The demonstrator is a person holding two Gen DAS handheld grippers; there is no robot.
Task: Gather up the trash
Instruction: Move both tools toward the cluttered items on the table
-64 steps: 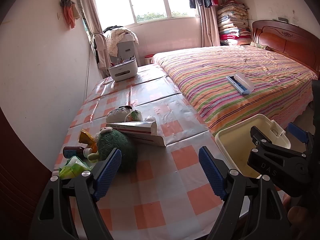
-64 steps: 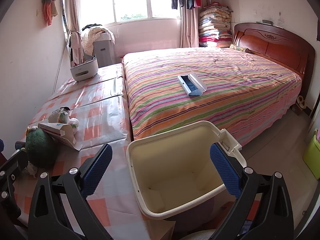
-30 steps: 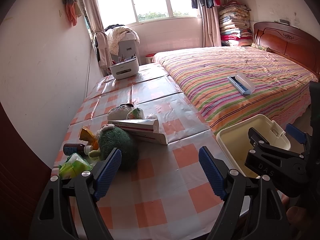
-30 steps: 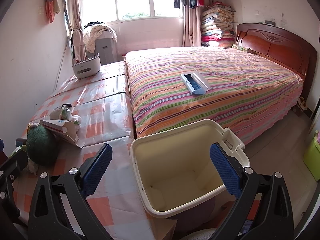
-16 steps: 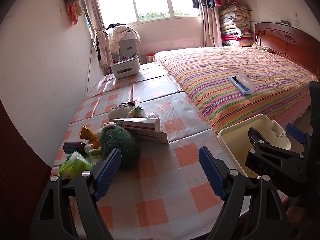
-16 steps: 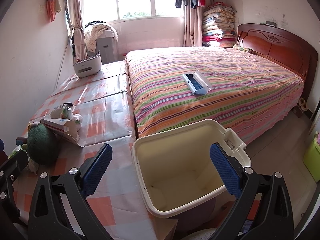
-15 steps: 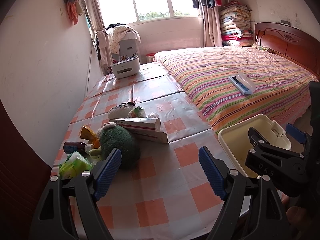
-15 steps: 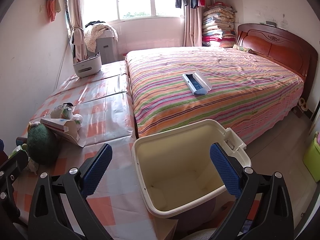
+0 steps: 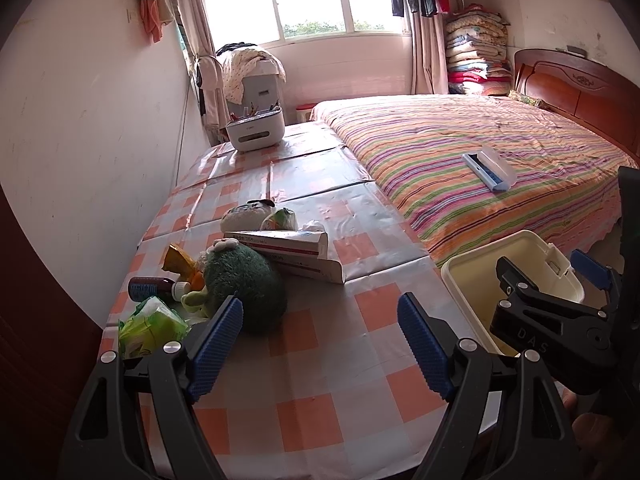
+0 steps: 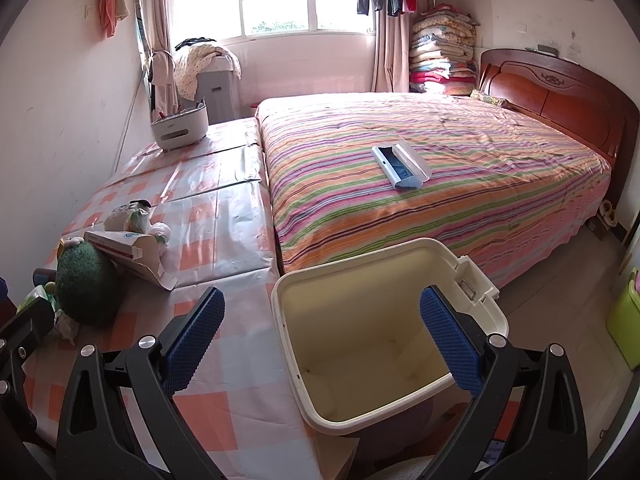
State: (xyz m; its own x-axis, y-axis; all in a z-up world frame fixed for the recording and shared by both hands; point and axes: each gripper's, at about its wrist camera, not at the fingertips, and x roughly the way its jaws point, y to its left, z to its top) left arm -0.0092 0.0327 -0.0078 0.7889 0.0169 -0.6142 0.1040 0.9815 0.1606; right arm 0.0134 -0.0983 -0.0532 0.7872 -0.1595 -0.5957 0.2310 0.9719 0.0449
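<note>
Both tools spread wide over the checked tabletop and the bin

The left tool [image 9: 320, 344] hovers with its blue pads apart and nothing between them, above the orange-and-white checked tabletop [image 9: 304, 420]. Ahead to its left lies the trash: a crumpled green wrapper [image 9: 150, 326], a dark small bottle [image 9: 154, 289], a long white-and-red carton [image 9: 288, 250], beside a green plush toy [image 9: 244, 288]. The right tool [image 10: 320, 340], also spread and empty, hangs over the cream plastic bin [image 10: 288, 332], which stands just beside the tabletop's edge.
</note>
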